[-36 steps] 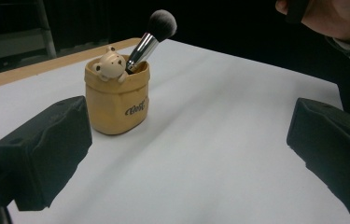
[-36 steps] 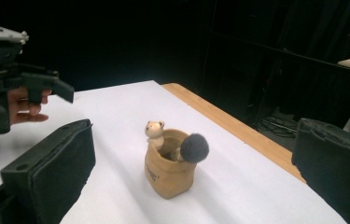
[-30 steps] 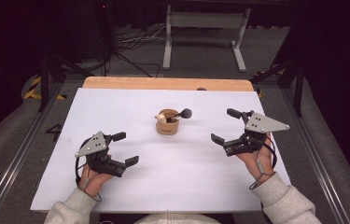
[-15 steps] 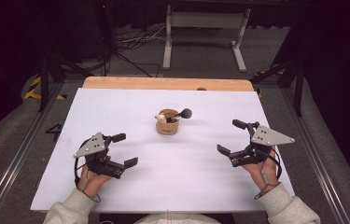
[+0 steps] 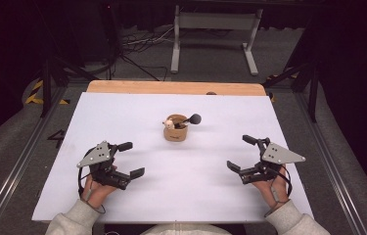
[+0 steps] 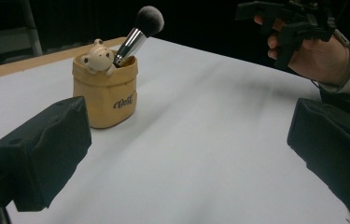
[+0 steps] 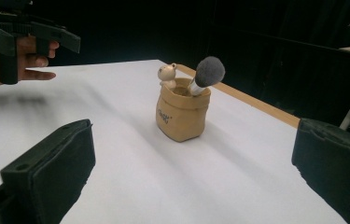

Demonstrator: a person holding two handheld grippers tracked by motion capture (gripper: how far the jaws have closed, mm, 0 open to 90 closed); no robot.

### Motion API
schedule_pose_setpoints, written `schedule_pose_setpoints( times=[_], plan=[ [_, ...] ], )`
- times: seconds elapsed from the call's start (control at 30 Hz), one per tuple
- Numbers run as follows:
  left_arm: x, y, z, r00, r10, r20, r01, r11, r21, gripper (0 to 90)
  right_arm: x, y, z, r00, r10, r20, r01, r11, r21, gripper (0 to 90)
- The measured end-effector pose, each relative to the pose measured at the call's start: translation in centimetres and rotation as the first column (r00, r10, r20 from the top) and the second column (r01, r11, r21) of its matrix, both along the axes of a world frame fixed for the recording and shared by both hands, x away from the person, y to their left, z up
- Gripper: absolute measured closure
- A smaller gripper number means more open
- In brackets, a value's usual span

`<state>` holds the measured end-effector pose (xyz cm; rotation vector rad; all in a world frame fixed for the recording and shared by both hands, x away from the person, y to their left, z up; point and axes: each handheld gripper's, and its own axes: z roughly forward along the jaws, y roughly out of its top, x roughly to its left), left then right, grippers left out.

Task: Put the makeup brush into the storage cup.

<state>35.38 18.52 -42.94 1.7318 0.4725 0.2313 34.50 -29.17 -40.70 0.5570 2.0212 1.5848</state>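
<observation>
A small tan sack-shaped pot (image 5: 175, 132) (image 6: 105, 95) (image 7: 182, 115) with a bear figure on its rim stands upright mid-table. A makeup brush (image 5: 191, 119) (image 6: 140, 30) (image 7: 206, 73) leans out of it, dark bristles up. My left gripper (image 5: 128, 159) rests near the table's front left, open, with nothing between its jaws. My right gripper (image 5: 241, 152) sits at the front right, also open and holding nothing. Both are well short of the pot. In the left gripper view the right gripper (image 6: 284, 21) appears far off; in the right gripper view the left gripper (image 7: 18, 35) does.
The white tabletop (image 5: 122, 117) has a wooden strip (image 5: 171, 87) along its far edge. Beyond it stand a metal stand (image 5: 214, 29) and cables on the grey floor. Rails run along both sides of the table.
My right gripper has drawn back toward the front edge and slightly right. The left gripper has barely moved. The pot and brush have stayed put.
</observation>
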Motion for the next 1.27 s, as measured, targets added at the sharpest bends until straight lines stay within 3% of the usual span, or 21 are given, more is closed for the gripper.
schedule_pose_setpoints(
  times=[0.27, 0.73, 0.93, 1.27],
  plan=[
    [0.0, 0.0, -0.2, 0.9999, -0.001, -0.015, 0.001, 0.9999, -0.011, 0.3, -0.6, -0.1, -1.3, 0.9995, -0.033, 0.003, 0.033, 0.9995, -0.004, 0.0],
    [-0.2, 0.3, -1.0, 0.9996, 0.029, -0.002, -0.029, 0.9995, -0.006, 0.7, -0.4, 0.2, -3.6, 0.9966, -0.06, -0.056, 0.059, 0.9978, -0.031, 0.0],
    [-0.2, 0.2, -1.4, 0.999, 0.043, 0.005, -0.043, 0.9991, -0.002, 1.2, -0.5, 0.5, -3.7, 0.9975, -0.054, -0.046, 0.052, 0.9972, -0.053, 0.0],
    [-0.1, 0.2, -1.5, 0.9991, 0.041, -0.005, -0.041, 0.9992, 0.002, 1.2, -0.5, 0.4, -3.6, 0.9973, -0.057, -0.047, 0.055, 0.9979, -0.033, 0.0]
  ],
)
